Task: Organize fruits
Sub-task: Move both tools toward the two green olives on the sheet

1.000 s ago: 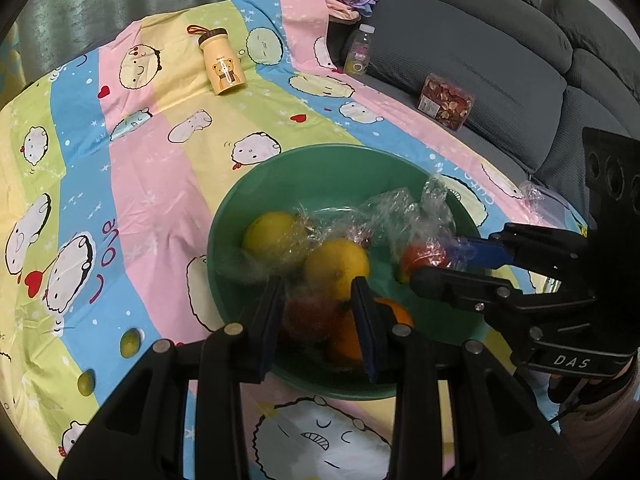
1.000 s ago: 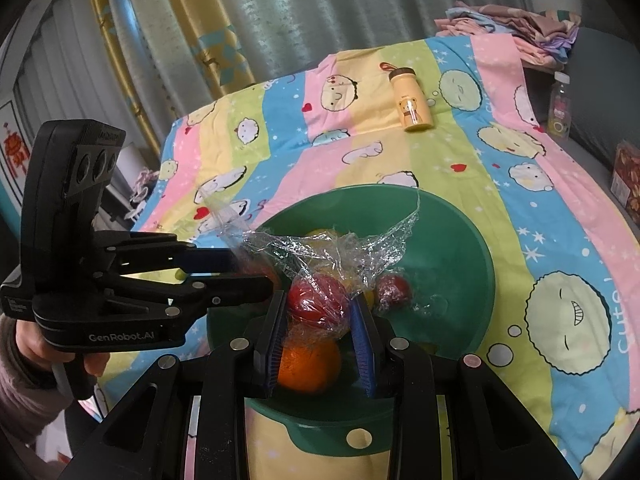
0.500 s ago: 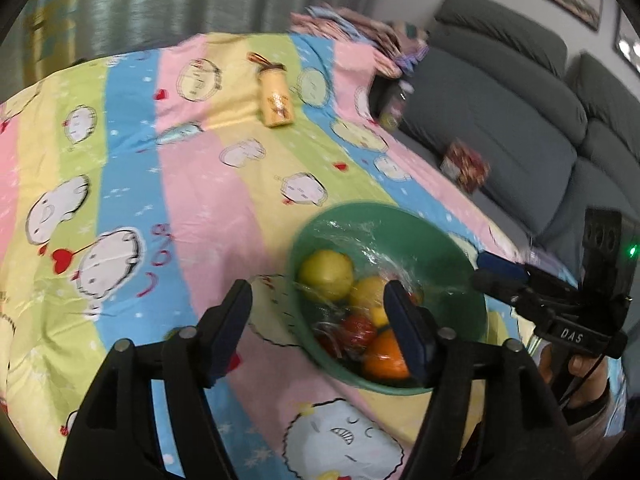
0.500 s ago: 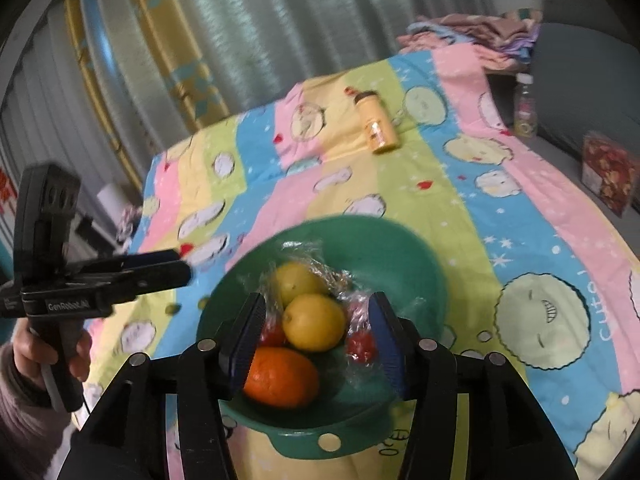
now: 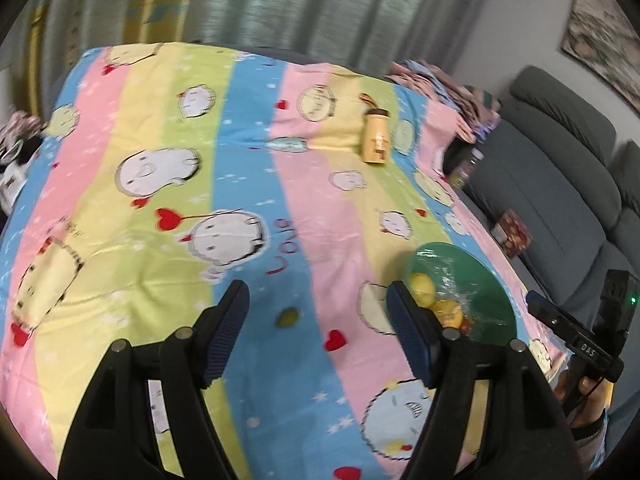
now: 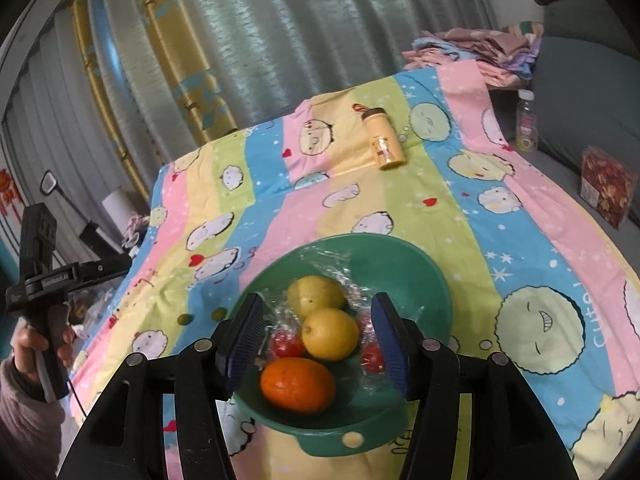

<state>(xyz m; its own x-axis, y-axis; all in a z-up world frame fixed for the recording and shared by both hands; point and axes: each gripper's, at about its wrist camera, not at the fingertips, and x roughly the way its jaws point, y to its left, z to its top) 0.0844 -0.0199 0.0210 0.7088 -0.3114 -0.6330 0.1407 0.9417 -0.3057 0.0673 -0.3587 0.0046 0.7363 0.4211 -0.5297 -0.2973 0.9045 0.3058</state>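
A green bowl (image 6: 400,248) on the striped cartoon cloth holds an orange (image 6: 298,384), two yellow lemons (image 6: 330,334), small red fruits (image 6: 286,344) and crumpled clear plastic wrap (image 6: 332,264). My right gripper (image 6: 316,336) hovers over the bowl; its jaws are opening, with the fruit below them and nothing gripped. My left gripper (image 5: 318,320) stands open and empty over the cloth, left of the bowl (image 5: 480,272). A small green fruit (image 5: 288,317) lies on the cloth beyond its fingers. Two such fruits (image 6: 219,314) show left of the bowl in the right wrist view.
A yellow bottle (image 6: 384,144) lies on the cloth at the far side. A grey sofa (image 5: 560,184) on the right holds a red box (image 6: 608,184) and a clear bottle (image 6: 526,128). Folded clothes (image 6: 480,48) lie behind, and curtains beyond them.
Both grippers have opened and let go of the plastic-wrapped fruit, which now rests in the bowl. The left gripper swung away to the left of the bowl; the right one rose slightly.
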